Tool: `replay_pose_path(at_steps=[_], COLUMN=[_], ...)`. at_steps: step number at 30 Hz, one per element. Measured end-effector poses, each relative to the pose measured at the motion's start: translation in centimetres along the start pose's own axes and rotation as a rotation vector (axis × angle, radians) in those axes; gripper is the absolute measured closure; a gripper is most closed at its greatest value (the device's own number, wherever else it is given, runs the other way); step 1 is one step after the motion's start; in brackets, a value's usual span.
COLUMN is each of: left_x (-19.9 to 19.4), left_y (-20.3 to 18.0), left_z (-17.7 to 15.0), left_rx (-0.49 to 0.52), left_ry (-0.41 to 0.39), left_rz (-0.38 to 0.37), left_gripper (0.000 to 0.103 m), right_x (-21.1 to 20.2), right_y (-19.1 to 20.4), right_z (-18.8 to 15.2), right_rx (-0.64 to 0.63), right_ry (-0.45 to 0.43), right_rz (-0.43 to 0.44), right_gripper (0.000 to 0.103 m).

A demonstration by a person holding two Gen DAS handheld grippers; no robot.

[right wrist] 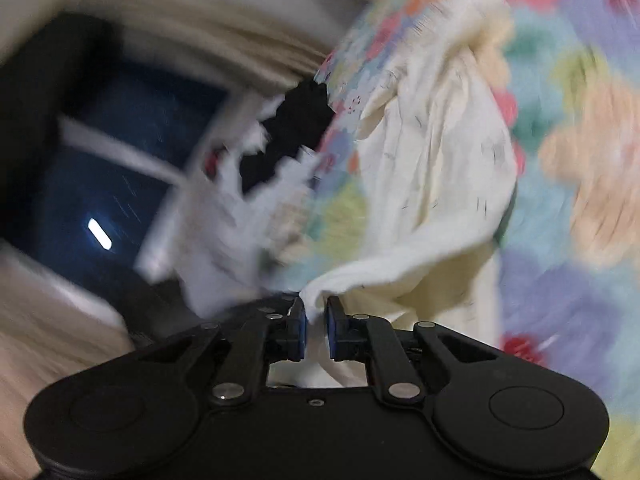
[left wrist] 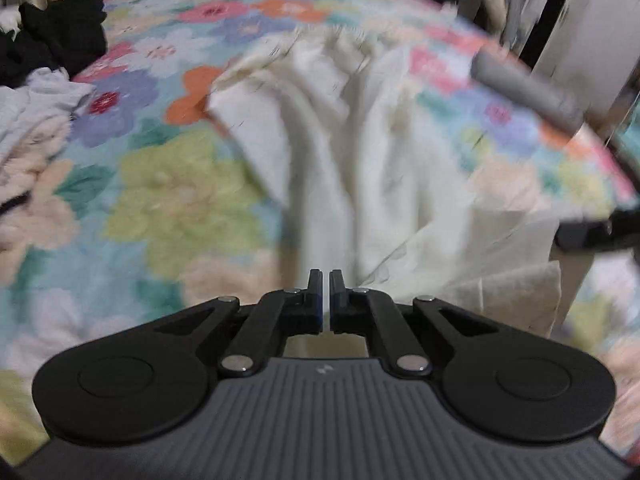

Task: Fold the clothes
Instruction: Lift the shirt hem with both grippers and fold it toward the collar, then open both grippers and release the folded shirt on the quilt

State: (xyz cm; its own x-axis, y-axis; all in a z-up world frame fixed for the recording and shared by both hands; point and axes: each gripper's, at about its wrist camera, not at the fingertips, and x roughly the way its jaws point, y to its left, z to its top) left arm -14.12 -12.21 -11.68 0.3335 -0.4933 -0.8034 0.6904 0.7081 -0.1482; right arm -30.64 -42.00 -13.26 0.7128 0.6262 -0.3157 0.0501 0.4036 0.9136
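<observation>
The right gripper point(right wrist: 316, 312) pinches a corner of the cream garment point(right wrist: 436, 168), apparently mid-fold over the bedspread point(right wrist: 580, 152). The left gripper point(left wrist: 325, 280), clenched on its near edge, should anchor it.

Soft cream cloth garment point(left wrist: 360, 152), matt and creased, its edge a little frayed. Under it a floral bedspread point(left wrist: 168, 200), woven-looking and dull. Black fabric pile point(left wrist: 60, 36), fuzzy and lightless. The left gripper point(left wrist: 325, 292) is matt black plastic with shiny metal pins, its housing ribbed grey.
</observation>
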Motion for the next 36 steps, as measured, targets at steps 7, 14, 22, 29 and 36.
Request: replay_pose_path(at_steps=[7,14,22,29,36], left_x=[0.0,0.9,-3.0,-1.4,-8.2], left_y=[0.2,-2.1,0.5,-0.1,-0.5], left_z=[-0.6,-1.3,-2.4,-2.7,2.0], left_rx=[-0.162,-0.072,-0.128,-0.058,-0.029], left_ry=[0.012,0.08,0.074,0.151,-0.222], left_rz=[-0.22,-0.288,-0.198,-0.065,-0.086], left_gripper=[0.024,0.102,0.101,0.071,0.037], right_x=[2.6,2.9,-1.4,1.1,-1.3], right_y=[-0.8,-0.7,-1.6,0.2,9.1], right_z=[-0.3,-0.8,-4.0,-5.7,-0.3], right_rx=[-0.03,0.067,0.275,-0.19,-0.447], right_ry=[0.057,0.033,0.046,0.216,0.065], right_rz=[-0.174,-0.007,0.181,-0.466,-0.512], right_gripper=[0.09,0.09,0.09,0.083,0.052])
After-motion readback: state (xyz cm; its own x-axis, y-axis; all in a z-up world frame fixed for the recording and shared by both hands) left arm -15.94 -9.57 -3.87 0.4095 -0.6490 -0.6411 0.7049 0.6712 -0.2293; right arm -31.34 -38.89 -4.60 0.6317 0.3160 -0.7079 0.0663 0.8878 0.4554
